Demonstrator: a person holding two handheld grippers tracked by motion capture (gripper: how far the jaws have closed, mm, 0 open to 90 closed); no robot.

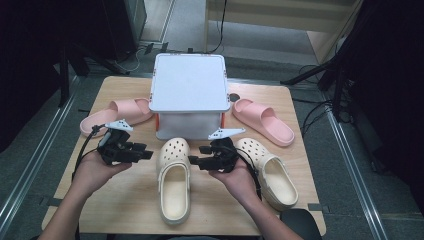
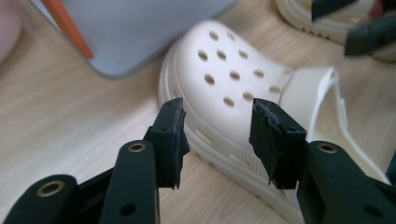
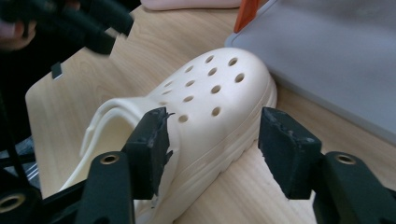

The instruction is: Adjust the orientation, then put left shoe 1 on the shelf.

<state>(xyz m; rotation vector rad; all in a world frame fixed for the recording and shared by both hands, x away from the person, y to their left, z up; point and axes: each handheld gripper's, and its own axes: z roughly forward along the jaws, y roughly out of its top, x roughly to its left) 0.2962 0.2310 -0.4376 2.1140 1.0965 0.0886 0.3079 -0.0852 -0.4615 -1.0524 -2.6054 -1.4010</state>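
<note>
Now the cream clog point(image 1: 174, 181) lies flat on the desk point(image 1: 125, 200), toe toward the white box point(image 1: 189, 82), right between the two hands. Left gripper point(image 1: 146, 155) hangs just off the clog's left side, its jaws parted with nothing pinched; in the left gripper view point(image 2: 217, 140) the holed toe and the sole edge sit in the gap beyond the pads, not touched by them. Right gripper point(image 1: 195, 161) faces in from the other side, jaws apart as well, and in the right gripper view point(image 3: 212, 149) the clog's toe point(image 3: 219, 93) lies between and just past the pads, clear of both. Behind the toe stands the white box with its orange corner strip point(image 3: 245, 14), close to the clog's front. A second cream clog point(image 1: 270, 175) lies just right of the right hand. Two pink slippers flank the box, one at left point(image 1: 120, 114), one at right point(image 1: 262, 120), well apart from the jaws.
</note>
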